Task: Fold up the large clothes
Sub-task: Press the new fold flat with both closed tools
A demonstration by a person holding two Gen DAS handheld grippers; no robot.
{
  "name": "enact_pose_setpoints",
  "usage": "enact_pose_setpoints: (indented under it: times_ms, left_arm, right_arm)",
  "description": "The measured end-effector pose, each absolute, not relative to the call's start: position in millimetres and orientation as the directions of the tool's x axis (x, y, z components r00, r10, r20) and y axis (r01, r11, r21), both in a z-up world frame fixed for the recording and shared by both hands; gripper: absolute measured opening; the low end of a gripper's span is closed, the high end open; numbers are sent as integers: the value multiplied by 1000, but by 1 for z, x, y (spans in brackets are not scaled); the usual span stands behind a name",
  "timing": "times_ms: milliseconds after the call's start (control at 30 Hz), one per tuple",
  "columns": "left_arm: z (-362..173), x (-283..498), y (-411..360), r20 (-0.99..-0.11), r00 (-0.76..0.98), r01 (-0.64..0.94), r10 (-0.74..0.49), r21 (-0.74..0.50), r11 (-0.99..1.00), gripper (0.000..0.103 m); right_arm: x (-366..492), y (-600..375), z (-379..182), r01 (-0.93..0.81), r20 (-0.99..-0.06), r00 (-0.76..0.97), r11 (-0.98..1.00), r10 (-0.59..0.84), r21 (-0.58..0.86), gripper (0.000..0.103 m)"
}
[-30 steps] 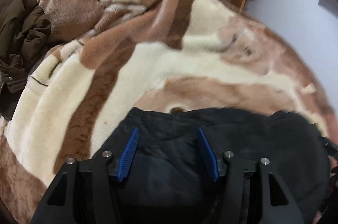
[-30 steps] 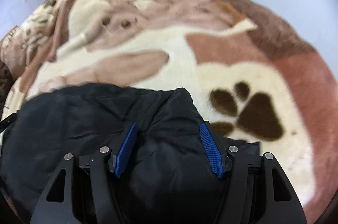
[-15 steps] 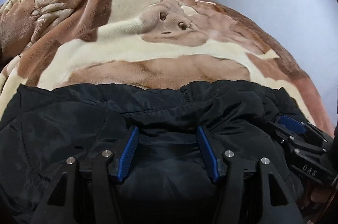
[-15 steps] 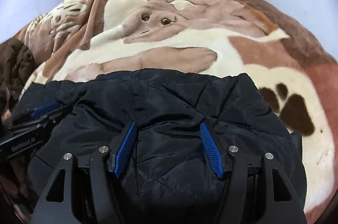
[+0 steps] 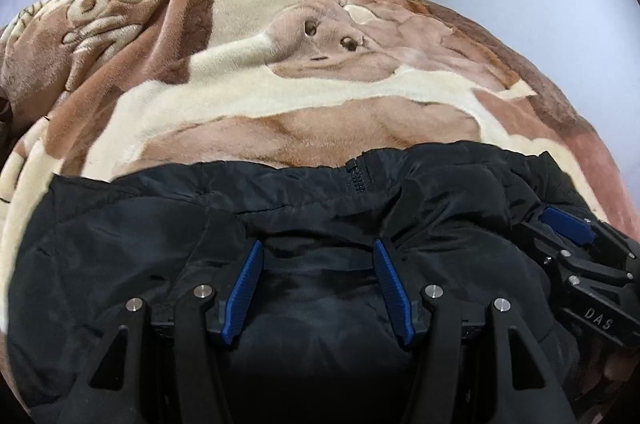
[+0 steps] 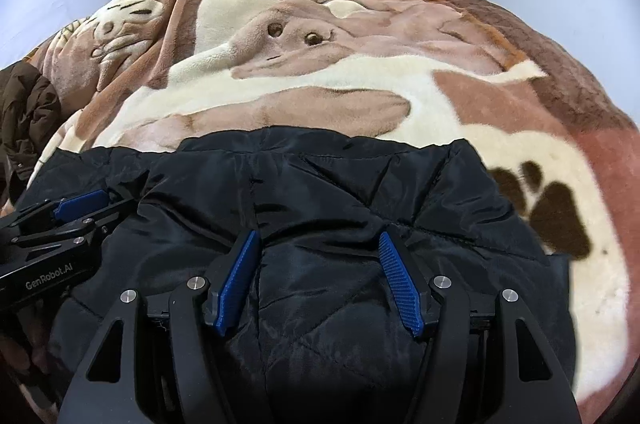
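Both hand-held grippers, left (image 5: 318, 286) and right (image 6: 320, 280), hold a bunch of the black padded jacket (image 6: 360, 192) between half-closed fingers. Since a second ago the jacket has been carried forward toward 12 o'clock and now lies spread on the dog-print blanket (image 5: 320, 92) of the bed, so I judge this fold nearly laid.

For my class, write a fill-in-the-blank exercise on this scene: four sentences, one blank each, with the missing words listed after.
1. The padded jacket lying on the blanket is ____ in colour.
2. The blanket shows a dog's face and dark ____ prints.
3. The pads on the left gripper and the right gripper are ____.
4. Through the jacket's far edge runs a ____.

Missing words: black; paw; blue; zipper
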State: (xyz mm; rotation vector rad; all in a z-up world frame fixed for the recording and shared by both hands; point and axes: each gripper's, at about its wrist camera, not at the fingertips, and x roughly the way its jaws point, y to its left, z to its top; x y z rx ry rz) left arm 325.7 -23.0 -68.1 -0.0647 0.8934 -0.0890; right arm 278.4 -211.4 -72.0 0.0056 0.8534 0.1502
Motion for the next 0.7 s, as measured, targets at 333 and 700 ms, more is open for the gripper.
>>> enact_pose_setpoints:
  times_ms: [333,700]
  left_arm:
    - [-26,284,26,-712,701,-27,43,34,999,59]
    - [-68,291,46,-742,666,-75,73,30,997,60]
  right_arm:
    - [241,-252,-59,-93,-730,677,995,94,42,62]
    - [256,-266,-89,-42,-751,658,998,57,39,62]
